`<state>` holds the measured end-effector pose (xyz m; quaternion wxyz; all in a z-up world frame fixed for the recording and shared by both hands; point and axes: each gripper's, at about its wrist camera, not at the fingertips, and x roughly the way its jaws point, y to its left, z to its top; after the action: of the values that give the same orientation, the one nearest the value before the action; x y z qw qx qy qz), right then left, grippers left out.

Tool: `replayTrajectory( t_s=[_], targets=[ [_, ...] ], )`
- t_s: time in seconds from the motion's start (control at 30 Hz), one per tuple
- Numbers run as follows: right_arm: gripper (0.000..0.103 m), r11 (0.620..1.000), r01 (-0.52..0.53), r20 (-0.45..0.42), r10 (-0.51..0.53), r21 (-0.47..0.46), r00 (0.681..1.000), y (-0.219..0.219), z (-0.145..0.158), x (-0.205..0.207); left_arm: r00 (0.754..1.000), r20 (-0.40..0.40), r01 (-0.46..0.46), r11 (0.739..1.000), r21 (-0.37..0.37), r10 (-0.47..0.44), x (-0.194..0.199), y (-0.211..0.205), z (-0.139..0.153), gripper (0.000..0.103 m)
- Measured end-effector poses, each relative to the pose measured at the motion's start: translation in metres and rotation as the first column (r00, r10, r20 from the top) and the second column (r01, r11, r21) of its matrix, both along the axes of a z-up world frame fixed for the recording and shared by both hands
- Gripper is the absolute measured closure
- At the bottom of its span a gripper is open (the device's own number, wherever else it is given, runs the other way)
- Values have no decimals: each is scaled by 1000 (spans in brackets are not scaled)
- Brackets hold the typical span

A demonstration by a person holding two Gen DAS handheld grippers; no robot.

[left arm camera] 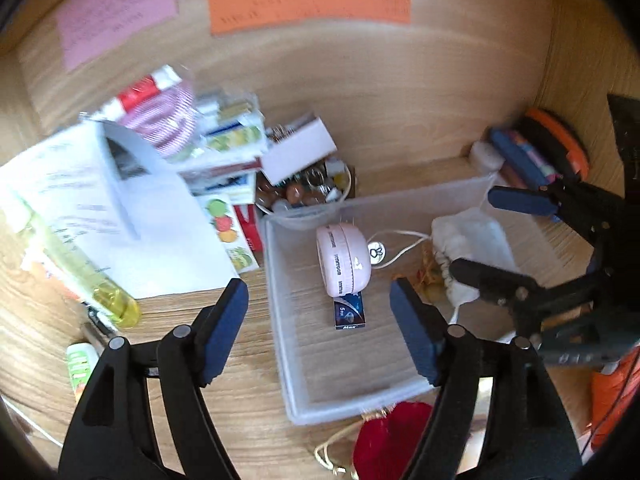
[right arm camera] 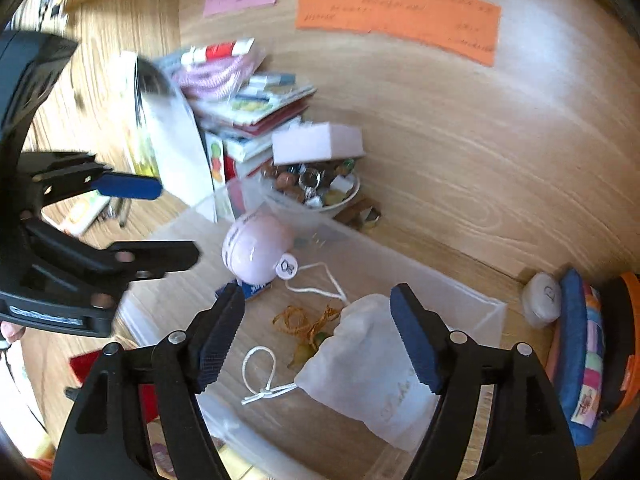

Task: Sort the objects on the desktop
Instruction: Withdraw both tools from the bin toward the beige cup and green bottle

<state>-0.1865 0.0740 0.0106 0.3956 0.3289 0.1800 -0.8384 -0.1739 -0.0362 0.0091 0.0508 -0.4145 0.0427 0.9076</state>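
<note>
Left claw (left arm camera: 319, 330): jaws wide apart, holding nothing, above the near-left part of one clear plastic bin (left arm camera: 280, 320) on the desk (left arm camera: 248, 360). In the bin, left to right: one pink round case (left arm camera: 343, 262), on edge, lettering unreadable; one small dark blue box (left arm camera: 349, 312) marked "5 pcs" and "Max", long axis toward the camera; one white drawstring pouch (right arm camera: 372, 364). Right claw (right arm camera: 318, 338): jaws wide apart, empty, above the pouch.

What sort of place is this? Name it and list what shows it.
Most likely a home desk nook with wooden walls: coloured paper notes on the back panel, stacked booklets and papers, a bowl of trinkets, and a clear sorting tray on the desktop.
</note>
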Motion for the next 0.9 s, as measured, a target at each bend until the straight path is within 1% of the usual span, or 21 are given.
replayTrajectory(
  t_s=[0.1, 0.13, 0.17, 0.23, 0.43, 0.6, 0.73, 0.9],
  targets=[
    [26, 999, 23, -15, -24, -35, 1000, 12, 14, 7, 999, -42, -9, 1000, 26, 10, 17, -7, 16, 29],
    [23, 998, 34, -26, -35, -44, 999, 16, 19, 11, 999, -51, -10, 999, 34, 12, 20, -8, 19, 26],
    [22, 998, 42, -35, -44, -50, 998, 19, 23, 14, 998, -63, -11, 999, 45, 14, 25, -10, 22, 20],
    [21, 996, 53, -48, -57, -71, 997, 27, 32, 22, 995, -92, -17, 998, 58, 22, 40, -15, 28, 15],
    [19, 988, 76, -62, -85, -132, 994, 55, 54, 48, 988, -149, -16, 996, 83, 28, 80, -23, 35, 10],
    [16, 983, 99, -83, -112, -152, 990, 70, 54, 74, 986, -161, -22, 997, 76, 34, 109, -25, 26, 10],
    [16, 983, 118, -85, -131, -143, 988, 77, 42, 96, 987, -160, -23, 998, 59, 32, 126, -22, 10, 9],
    [16, 985, 136, -92, -146, -106, 985, 76, 20, 122, 993, -119, -9, 998, 66, 17, 142, -17, -18, 9]
  ],
)
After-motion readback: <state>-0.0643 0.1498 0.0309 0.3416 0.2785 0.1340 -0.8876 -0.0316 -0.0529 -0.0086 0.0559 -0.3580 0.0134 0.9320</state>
